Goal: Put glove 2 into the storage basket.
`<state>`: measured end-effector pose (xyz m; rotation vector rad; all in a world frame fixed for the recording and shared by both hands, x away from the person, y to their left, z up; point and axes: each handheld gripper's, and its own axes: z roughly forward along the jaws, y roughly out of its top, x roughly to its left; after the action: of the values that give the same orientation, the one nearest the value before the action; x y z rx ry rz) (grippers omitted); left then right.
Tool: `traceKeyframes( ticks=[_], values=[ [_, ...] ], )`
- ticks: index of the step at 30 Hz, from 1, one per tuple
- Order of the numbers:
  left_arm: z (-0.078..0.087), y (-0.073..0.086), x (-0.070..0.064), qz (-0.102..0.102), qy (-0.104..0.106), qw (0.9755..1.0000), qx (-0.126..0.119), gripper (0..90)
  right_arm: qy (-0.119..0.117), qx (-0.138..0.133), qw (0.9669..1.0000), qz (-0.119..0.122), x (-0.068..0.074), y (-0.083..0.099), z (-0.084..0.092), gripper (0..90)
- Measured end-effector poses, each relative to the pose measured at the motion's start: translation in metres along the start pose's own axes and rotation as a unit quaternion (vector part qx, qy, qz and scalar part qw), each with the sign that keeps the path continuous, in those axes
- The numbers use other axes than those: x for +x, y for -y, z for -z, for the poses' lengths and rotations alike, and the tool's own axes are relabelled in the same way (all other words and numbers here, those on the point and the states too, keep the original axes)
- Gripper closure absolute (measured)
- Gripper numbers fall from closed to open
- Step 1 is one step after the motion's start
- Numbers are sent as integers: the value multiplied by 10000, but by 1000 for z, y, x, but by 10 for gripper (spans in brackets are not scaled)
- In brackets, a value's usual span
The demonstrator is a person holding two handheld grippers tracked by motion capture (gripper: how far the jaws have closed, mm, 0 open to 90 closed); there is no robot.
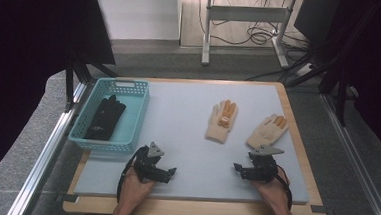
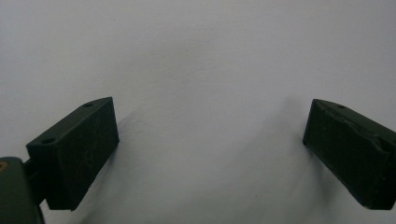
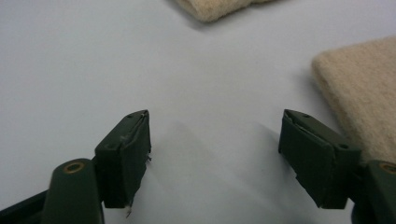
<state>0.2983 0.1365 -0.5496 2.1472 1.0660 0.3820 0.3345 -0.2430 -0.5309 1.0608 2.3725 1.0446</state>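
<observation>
Two cream knit gloves with orange fingertips lie on the grey mat (image 1: 185, 152): one in the middle (image 1: 221, 121), one to its right (image 1: 267, 131). A black glove (image 1: 105, 117) lies inside the blue basket (image 1: 140, 115) at the left. My left gripper (image 1: 168, 173) rests low over bare mat in front of the basket. Its jaws stand open with nothing between them (image 2: 210, 135). My right gripper (image 1: 239, 169) sits just in front of the right glove, open and empty (image 3: 215, 140). That glove's cuff (image 3: 359, 88) lies beside its right jaw, apart from it. The middle glove's cuff (image 3: 210, 7) is farther ahead.
The mat lies on a wooden board (image 1: 297, 129) with a metal rail (image 1: 51, 144) along its left side. Beyond the table stand a desk frame (image 1: 244, 20) and cables on the floor.
</observation>
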Motion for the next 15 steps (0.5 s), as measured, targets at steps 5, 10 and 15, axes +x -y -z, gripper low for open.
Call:
traceKeyframes(
  ticks=[5, 10, 15],
  values=[
    [0, 0, 0, 0, -6, 10000, -6, 37, -16, -23, 10000, -59, -3, 0, 6, 329],
    [0, 0, 0, -1, -8, 10000, -5, 38, -17, -67, 9999, -87, -6, -2, 11, 347],
    [0, 0, 0, -1, -9, 10000, -6, 38, -14, -42, 9999, -135, -9, -3, 14, 354]
  ],
)
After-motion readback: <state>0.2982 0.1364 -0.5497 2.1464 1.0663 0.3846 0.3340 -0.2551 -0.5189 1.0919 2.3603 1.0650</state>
